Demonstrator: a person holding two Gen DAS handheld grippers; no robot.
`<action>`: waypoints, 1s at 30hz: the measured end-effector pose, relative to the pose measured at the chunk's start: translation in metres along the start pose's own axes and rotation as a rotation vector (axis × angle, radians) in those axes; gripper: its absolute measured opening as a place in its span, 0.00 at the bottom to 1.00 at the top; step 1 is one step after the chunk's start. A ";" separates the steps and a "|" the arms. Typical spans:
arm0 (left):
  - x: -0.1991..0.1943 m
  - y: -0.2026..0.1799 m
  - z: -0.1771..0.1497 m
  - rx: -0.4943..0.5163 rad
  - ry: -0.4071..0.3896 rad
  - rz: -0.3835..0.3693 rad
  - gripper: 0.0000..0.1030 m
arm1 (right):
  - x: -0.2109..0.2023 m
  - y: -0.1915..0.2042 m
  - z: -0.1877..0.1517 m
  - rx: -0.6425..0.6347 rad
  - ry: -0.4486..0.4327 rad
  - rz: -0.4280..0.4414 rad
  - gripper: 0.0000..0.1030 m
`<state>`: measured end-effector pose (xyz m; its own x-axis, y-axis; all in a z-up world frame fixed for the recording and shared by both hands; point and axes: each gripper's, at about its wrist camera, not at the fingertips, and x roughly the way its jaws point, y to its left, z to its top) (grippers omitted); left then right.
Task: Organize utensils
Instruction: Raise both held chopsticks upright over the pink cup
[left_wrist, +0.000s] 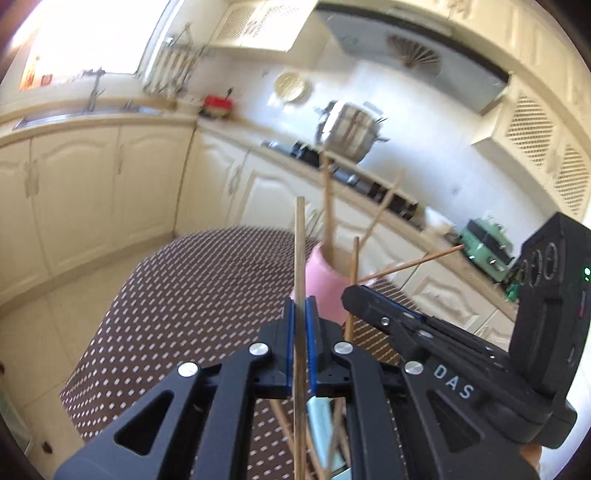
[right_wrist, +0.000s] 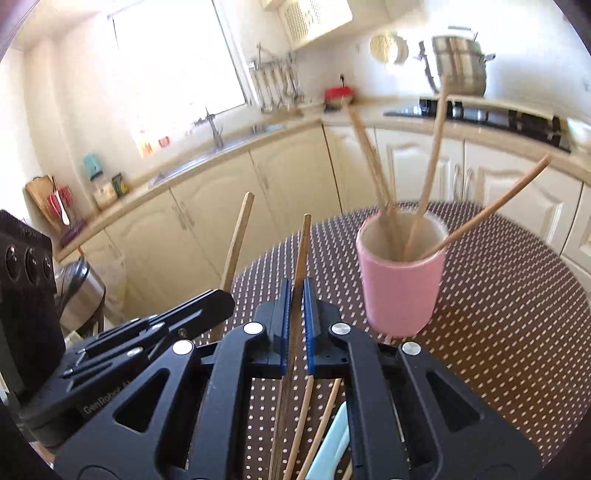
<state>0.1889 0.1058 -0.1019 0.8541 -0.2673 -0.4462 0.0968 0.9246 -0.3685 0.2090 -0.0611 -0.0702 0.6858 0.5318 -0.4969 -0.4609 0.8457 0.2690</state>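
Observation:
A pink cup (right_wrist: 400, 288) stands on the brown dotted tablecloth (right_wrist: 517, 332) with several wooden chopsticks (right_wrist: 430, 173) leaning in it. It also shows in the left wrist view (left_wrist: 327, 286). My left gripper (left_wrist: 303, 306) is shut on one upright wooden chopstick (left_wrist: 300, 243), just left of and nearer than the cup. My right gripper (right_wrist: 295, 291) is shut on another wooden chopstick (right_wrist: 303, 247), to the left of the cup. The right gripper's body (left_wrist: 461, 354) shows in the left view, the left gripper's body (right_wrist: 147, 332) in the right view. Loose chopsticks (right_wrist: 306, 424) and a pale blue utensil (right_wrist: 332, 443) lie on the table under the grippers.
The round table (left_wrist: 177, 295) stands in a kitchen with cream cabinets (left_wrist: 74, 192) behind it. A sink (right_wrist: 221, 147) and a stove with a steel pot (right_wrist: 458, 66) are on the counter. A metal bin (right_wrist: 81, 291) stands at the left on the floor.

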 end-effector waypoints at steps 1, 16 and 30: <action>-0.002 -0.004 0.000 0.003 -0.023 -0.004 0.06 | -0.005 -0.002 0.002 0.004 -0.019 0.002 0.07; 0.015 -0.056 0.020 0.121 -0.249 -0.018 0.06 | -0.047 -0.007 0.039 -0.032 -0.141 -0.037 0.06; 0.041 -0.082 0.059 0.136 -0.444 -0.078 0.06 | -0.077 -0.019 0.099 -0.080 -0.268 -0.091 0.05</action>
<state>0.2466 0.0353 -0.0421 0.9748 -0.2225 -0.0182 0.2100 0.9414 -0.2641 0.2205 -0.1138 0.0450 0.8460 0.4554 -0.2773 -0.4259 0.8901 0.1624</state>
